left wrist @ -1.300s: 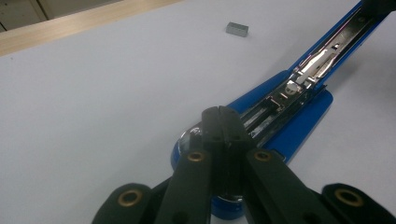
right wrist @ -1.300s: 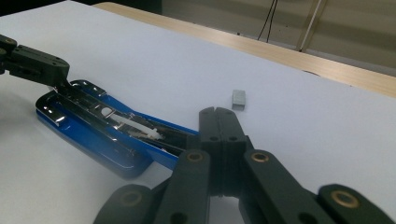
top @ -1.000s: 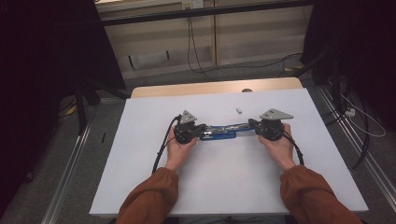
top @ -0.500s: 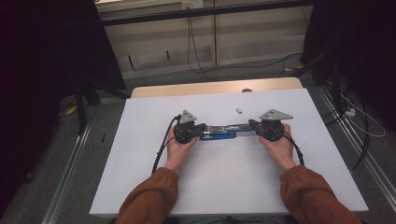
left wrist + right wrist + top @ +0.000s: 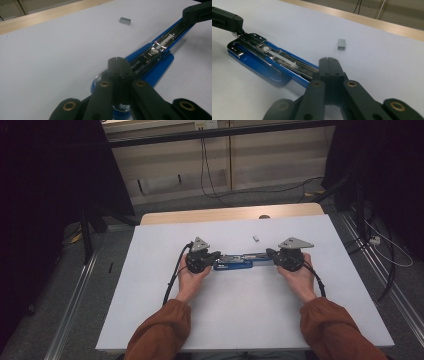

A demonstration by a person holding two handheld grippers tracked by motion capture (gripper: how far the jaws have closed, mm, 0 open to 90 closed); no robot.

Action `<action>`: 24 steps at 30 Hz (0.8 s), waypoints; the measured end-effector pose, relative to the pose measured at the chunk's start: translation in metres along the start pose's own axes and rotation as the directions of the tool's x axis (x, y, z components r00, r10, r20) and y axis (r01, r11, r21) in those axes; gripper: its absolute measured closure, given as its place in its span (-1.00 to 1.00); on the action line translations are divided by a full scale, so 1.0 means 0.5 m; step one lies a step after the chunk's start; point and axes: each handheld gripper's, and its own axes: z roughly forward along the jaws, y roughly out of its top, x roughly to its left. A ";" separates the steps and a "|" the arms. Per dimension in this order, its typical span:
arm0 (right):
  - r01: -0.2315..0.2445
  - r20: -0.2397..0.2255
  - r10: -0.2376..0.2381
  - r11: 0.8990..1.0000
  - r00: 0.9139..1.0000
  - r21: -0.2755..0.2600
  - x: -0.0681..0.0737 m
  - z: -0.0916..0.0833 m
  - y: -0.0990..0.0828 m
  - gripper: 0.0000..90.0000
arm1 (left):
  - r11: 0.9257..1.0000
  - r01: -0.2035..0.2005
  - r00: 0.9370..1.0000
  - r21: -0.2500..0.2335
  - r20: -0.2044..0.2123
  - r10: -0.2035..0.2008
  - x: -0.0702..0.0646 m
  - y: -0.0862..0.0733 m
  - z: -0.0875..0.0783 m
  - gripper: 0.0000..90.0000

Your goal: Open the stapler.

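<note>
Blue plastic-and-metal stapler (image 5: 239,261) lying opened flat near the middle of the white worktop (image 5: 150,300), base and magazine arm swung apart into one long line, the bright steel staple channel facing up. Small grey block of staples (image 5: 255,238) resting on the bare surface just beyond it, apart from the stapler and from both tools.

Left hand-held gripper (image 5: 117,62) closed, jaws pressed tight together with nothing between them, tip resting at or just over the left end of the stapler; contact hard to confirm. Right hand-held gripper (image 5: 329,62) likewise closed and empty, tip at the right end, beside the channel. From above, left hand-held gripper (image 5: 214,256) and right hand-held gripper (image 5: 272,254) bracketing the stapler from either side, both hands low on the worktop.

Step in hand, judged from the layout: stapler spread open and steadied, ready for loading; staples not yet picked up.

Next move likely calling for: one tool left bracing the stapler, the other lifted off, opened, brought over the staple block, closed on its narrow sides without crushing, then lined up lengthwise with the channel and lowered in.
</note>
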 end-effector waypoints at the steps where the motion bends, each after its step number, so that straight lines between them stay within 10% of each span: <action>1: -0.001 0.001 0.001 1.000 1.000 0.000 0.000 0.000 0.000 1.00 | 1.000 -0.002 1.000 -0.001 -0.003 0.002 -0.001 0.001 0.000 1.00; 24: -0.049 -0.034 0.048 0.998 0.998 -0.038 0.000 -0.007 0.005 0.52 | 0.999 0.028 0.999 -0.042 0.020 -0.027 -0.004 0.015 -0.032 0.43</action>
